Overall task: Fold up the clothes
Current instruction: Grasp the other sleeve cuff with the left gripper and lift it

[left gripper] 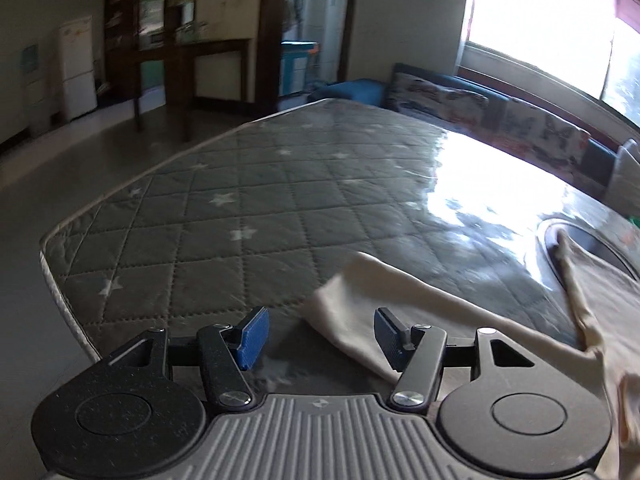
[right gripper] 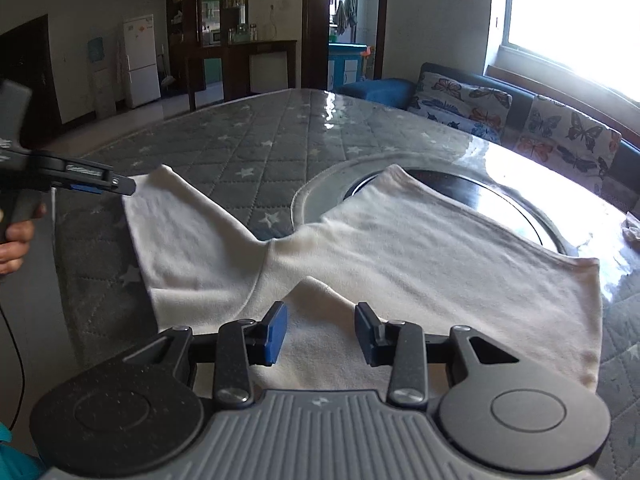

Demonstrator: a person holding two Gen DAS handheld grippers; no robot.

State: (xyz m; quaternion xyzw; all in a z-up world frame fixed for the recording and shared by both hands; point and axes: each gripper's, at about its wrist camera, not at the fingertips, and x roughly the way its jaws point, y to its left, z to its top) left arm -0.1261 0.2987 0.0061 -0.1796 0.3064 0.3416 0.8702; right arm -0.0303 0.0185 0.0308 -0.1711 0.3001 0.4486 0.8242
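Quilted grey star-print table (right gripper: 224, 148) carrying white garment (right gripper: 400, 248) spread mostly flat, one corner lapped over, folding barely begun; left hand-held gripper (left gripper: 318, 338) spread beside a sleeve end, right hand-held gripper (right gripper: 320, 332) spread above the near hem, neither pinching cloth.

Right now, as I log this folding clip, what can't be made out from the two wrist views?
- White garment: near hem hidden under the right gripper in the right wrist view; the left wrist view cuts it off at the right edge.
- Left gripper: seen side-on in the right wrist view, so contact with the sleeve is unclear.
- Window: overexposed.
- Shelves: blurred.
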